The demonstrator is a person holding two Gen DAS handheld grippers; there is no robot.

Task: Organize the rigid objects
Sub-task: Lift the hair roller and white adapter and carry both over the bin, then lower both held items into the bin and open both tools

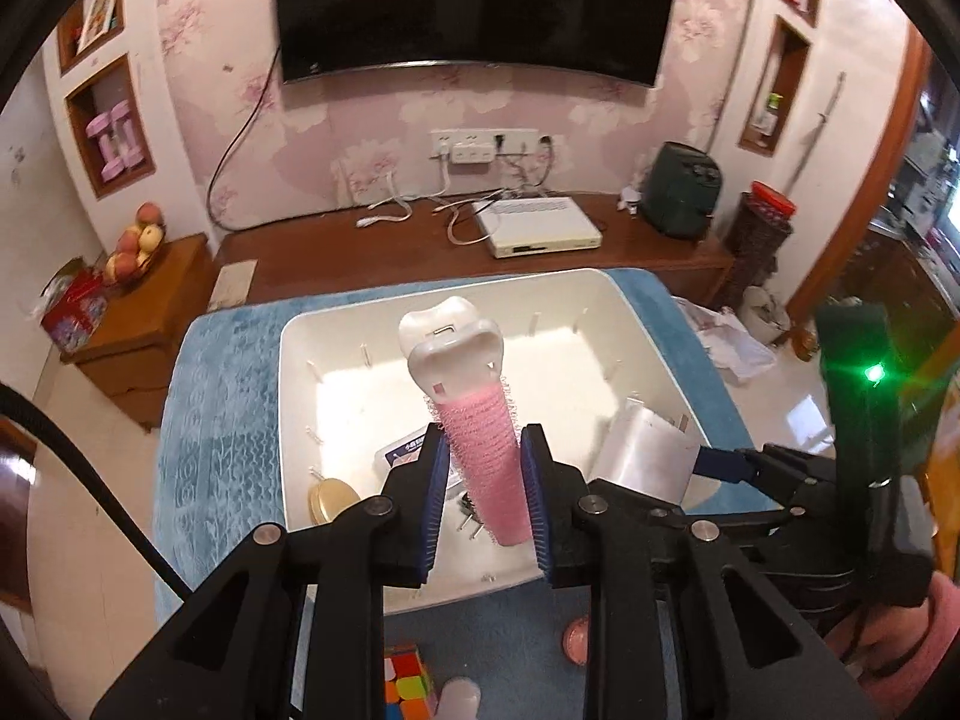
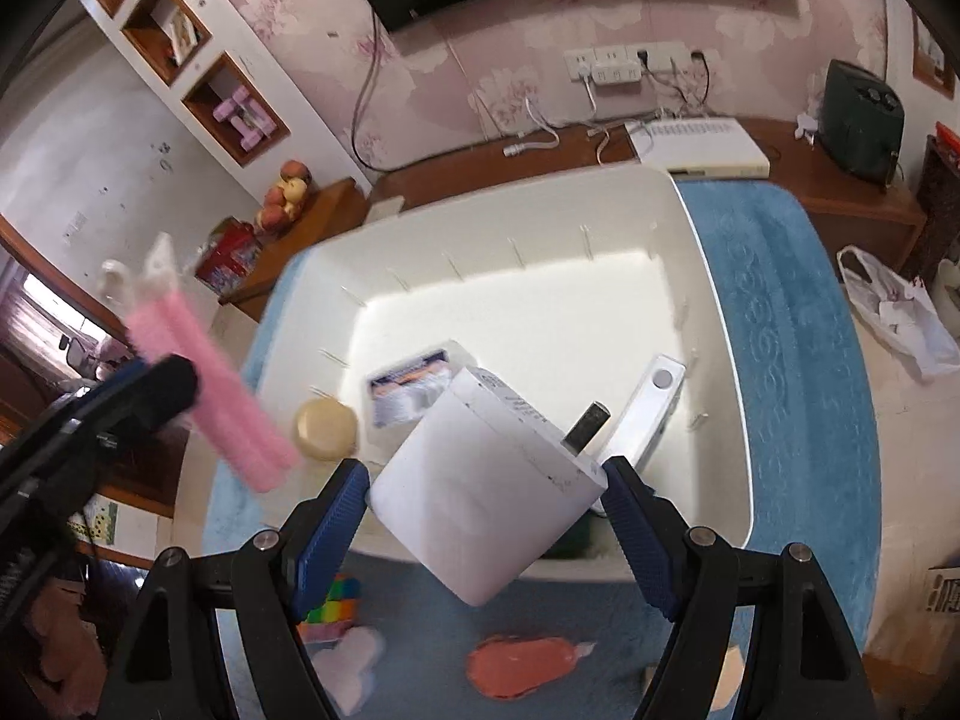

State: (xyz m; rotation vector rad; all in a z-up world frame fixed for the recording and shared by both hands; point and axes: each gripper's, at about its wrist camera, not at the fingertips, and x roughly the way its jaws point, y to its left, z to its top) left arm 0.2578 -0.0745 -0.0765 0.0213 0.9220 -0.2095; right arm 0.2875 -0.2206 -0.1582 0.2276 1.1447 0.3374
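Two grippers are over one white bin point(image 1: 630, 324) that sits on a blue mat point(image 1: 222, 396). The left gripper point(image 1: 486, 462) pinches one pink hair roller point(image 1: 483, 456) between its blue pads, the roller standing nearly upright with its white clip end point(image 1: 453, 348) on top, above the bin's near left part. The right gripper point(image 2: 486, 516) clamps one white box point(image 2: 480, 492) across its width, tilted, over the bin's near edge. Inside the bin lie one round gold tin point(image 2: 324, 429) by the left wall, one flat packet with blue print point(image 2: 414, 387) just beside it, one white rectangular device point(image 2: 651, 408) near the right wall, and one dark stubby piece point(image 2: 588, 426) sticking up beside the box (what it belongs to I cannot tell). The far half of the bin floor is bare, and thin pegs point(image 2: 516, 255) line its walls. On the mat in front of the bin lie one colour cube point(image 2: 330, 606), one white cloud-shaped piece point(image 2: 351, 660) and one pink flat shape point(image 2: 519, 666), all close to the bin's near rim. The mat leaves a wide blue strip right of the bin and a narrower one on its left.
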